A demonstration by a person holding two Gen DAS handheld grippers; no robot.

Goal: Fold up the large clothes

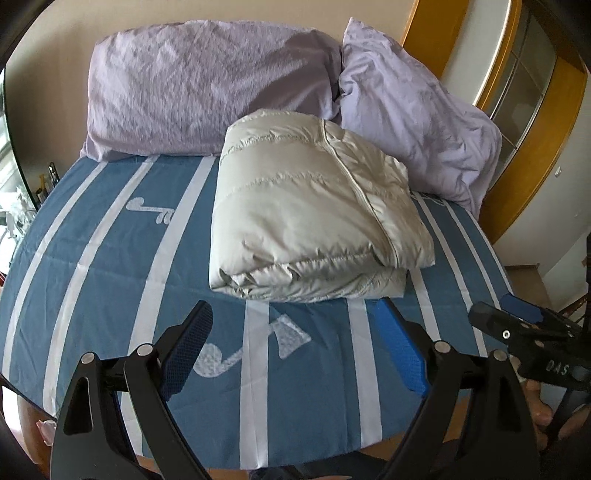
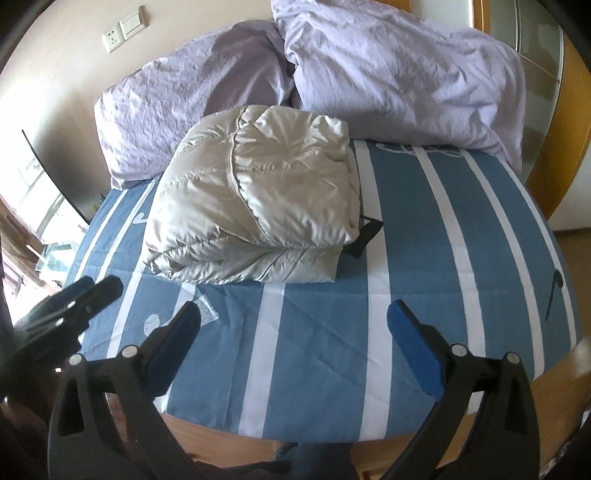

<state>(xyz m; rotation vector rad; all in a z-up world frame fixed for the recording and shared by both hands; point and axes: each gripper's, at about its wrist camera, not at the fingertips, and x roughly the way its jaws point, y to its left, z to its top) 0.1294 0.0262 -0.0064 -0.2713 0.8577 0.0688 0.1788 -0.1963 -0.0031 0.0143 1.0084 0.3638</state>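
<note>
A pale grey puffer jacket [image 1: 314, 206] lies folded into a thick bundle on the blue bed cover with white stripes [image 1: 110, 266]. It also shows in the right wrist view [image 2: 255, 206], with a black strap sticking out at its right side. My left gripper [image 1: 295, 325] is open and empty, held back from the bundle's near edge. My right gripper [image 2: 291, 317] is open and empty, also short of the bundle. The right gripper also shows at the right edge of the left wrist view [image 1: 517, 317], and the left gripper at the left edge of the right wrist view [image 2: 85, 291].
Two lilac pillows [image 1: 207, 85] [image 1: 413, 122] lean against the wall behind the jacket. The bed's wooden frame [image 2: 229, 432] runs along the near edge. A wooden door frame [image 1: 532, 158] stands to the right. A wall socket and switch [image 2: 125, 29] sit above the pillows.
</note>
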